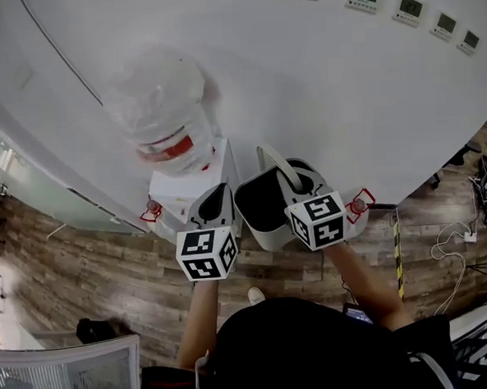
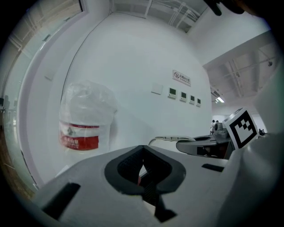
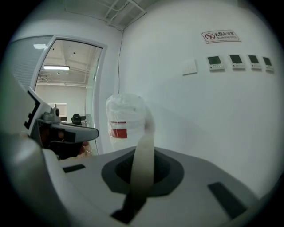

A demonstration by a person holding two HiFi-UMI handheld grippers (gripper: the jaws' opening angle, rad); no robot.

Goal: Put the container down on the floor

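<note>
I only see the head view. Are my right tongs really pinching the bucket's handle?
Observer: Yes. In the right gripper view the handle runs between the right gripper's tongs, pinched tight.
Operator: And my left ones?
Observer: The left gripper view shows the left gripper's tongs closed together, holding nothing.
Operator: What's higher on the wall?
Observer: A sign above the wall panels, cut off in your view.

A pale grey, black-lined container, a red-banded clear water bottle and a brown wood-grain floor are shown.
</note>
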